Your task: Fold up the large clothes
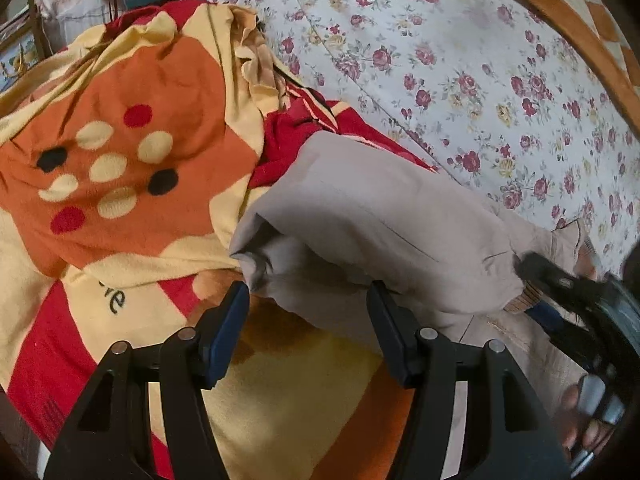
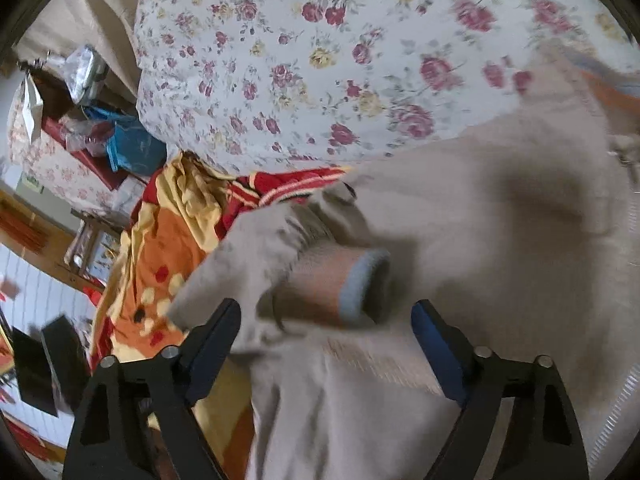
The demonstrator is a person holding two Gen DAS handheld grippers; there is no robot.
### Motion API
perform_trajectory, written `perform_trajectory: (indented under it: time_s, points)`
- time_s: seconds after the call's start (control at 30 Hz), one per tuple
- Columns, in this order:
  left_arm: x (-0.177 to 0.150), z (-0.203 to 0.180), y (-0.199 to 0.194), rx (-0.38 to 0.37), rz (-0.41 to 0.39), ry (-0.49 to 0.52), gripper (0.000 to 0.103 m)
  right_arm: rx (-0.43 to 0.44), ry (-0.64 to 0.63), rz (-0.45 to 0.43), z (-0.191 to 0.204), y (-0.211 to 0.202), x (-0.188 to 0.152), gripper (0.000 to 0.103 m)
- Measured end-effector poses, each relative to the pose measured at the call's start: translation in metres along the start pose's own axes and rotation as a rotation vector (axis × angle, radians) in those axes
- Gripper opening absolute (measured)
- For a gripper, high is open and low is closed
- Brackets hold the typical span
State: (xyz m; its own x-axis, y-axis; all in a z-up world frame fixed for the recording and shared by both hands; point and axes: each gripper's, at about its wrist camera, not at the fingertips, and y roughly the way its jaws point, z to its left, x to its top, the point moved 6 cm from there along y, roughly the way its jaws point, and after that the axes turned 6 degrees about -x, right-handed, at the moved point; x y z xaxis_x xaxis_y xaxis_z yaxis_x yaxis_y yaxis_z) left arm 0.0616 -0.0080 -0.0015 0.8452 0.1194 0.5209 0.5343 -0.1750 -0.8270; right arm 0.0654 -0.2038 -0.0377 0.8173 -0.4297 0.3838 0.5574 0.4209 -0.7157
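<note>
A beige sweatshirt (image 1: 372, 216) lies bunched on the bed, partly over a red, yellow and orange blanket (image 1: 132, 128). My left gripper (image 1: 308, 304) stands open just at the garment's near folded edge, and its pads do not press on the cloth. In the right wrist view a sleeve cuff with a pale blue lining (image 2: 360, 284) lies between the wide-apart fingers of my right gripper (image 2: 326, 316), which is open; that view is blurred. From the left wrist the right gripper (image 1: 536, 292) shows at the garment's ribbed hem (image 1: 518, 302).
A white sheet with red roses (image 1: 460, 72) covers the bed beyond the garment. An orange checked mat (image 1: 568, 8) lies at the far right corner. Bags and clutter, among them a blue bag (image 2: 132, 148), stand beside the bed. A person's fingers (image 1: 580, 408) hold the right gripper.
</note>
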Motion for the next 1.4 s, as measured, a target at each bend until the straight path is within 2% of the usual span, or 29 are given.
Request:
perform_trajectory:
  time_s: [0.03, 0.07, 0.1, 0.17, 0.2, 0.3, 0.43, 0.6, 0.7, 0.8, 0.93, 1.03, 1.13, 1.27, 1.33, 1.4]
  points:
    - [0.000, 0.001, -0.001, 0.000, -0.004, -0.004, 0.060, 0.018, 0.001, 0.007, 0.001, 0.004, 0.000, 0.054]
    - [0.001, 0.002, -0.002, -0.001, -0.011, -0.013, 0.060, 0.027, -0.003, 0.006, 0.003, 0.008, 0.000, 0.054]
    - [0.002, 0.004, -0.002, -0.001, -0.015, -0.019, 0.060, 0.043, -0.020, -0.009, 0.006, 0.009, -0.001, 0.046]
    - [0.002, 0.006, -0.002, 0.000, -0.020, -0.026, 0.060, 0.037, -0.059, -0.025, 0.009, 0.007, -0.001, 0.010]
    - [0.002, 0.007, -0.003, -0.001, -0.021, -0.030, 0.060, 0.013, -0.077, -0.043, 0.009, 0.001, -0.001, 0.005]
    - [0.002, 0.007, -0.008, -0.019, -0.037, -0.035, 0.060, 0.005, -0.100, -0.117, 0.009, -0.030, 0.007, 0.004]
    - [0.001, 0.008, -0.017, -0.020, -0.068, -0.031, 0.060, -0.025, -0.124, -0.224, -0.004, -0.096, 0.017, 0.004]
    - [-0.006, 0.006, -0.019, -0.060, -0.049, -0.041, 0.060, -0.179, -0.135, -0.355, -0.054, -0.186, 0.024, 0.004]
    - [-0.012, -0.001, -0.015, -0.059, -0.033, -0.019, 0.060, -0.292, -0.109, -0.376, -0.094, -0.218, 0.021, 0.004]
    - [-0.017, -0.011, -0.012, -0.067, -0.016, 0.009, 0.060, -0.388, -0.051, -0.346, -0.142, -0.229, 0.009, 0.004]
    - [-0.024, -0.028, -0.010, -0.075, -0.008, 0.066, 0.060, -0.436, 0.030, -0.306, -0.185, -0.226, -0.004, 0.004]
    - [-0.030, -0.038, -0.008, -0.097, 0.004, 0.104, 0.060, -0.425, 0.060, -0.323, -0.193, -0.233, -0.009, 0.004]
    - [-0.038, -0.046, 0.000, -0.085, 0.024, 0.149, 0.060, -0.439, 0.076, -0.358, -0.197, -0.250, -0.016, 0.004]
    - [-0.050, -0.054, 0.020, -0.054, 0.075, 0.188, 0.060, -0.491, 0.122, -0.305, -0.221, -0.231, -0.014, 0.005]
    - [-0.053, -0.053, 0.027, -0.046, 0.094, 0.182, 0.060, -0.538, 0.138, -0.273, -0.228, -0.223, -0.013, 0.018]
    - [-0.053, -0.048, 0.028, -0.031, 0.107, 0.171, 0.060, -0.568, 0.142, -0.300, -0.221, -0.232, -0.013, 0.030]
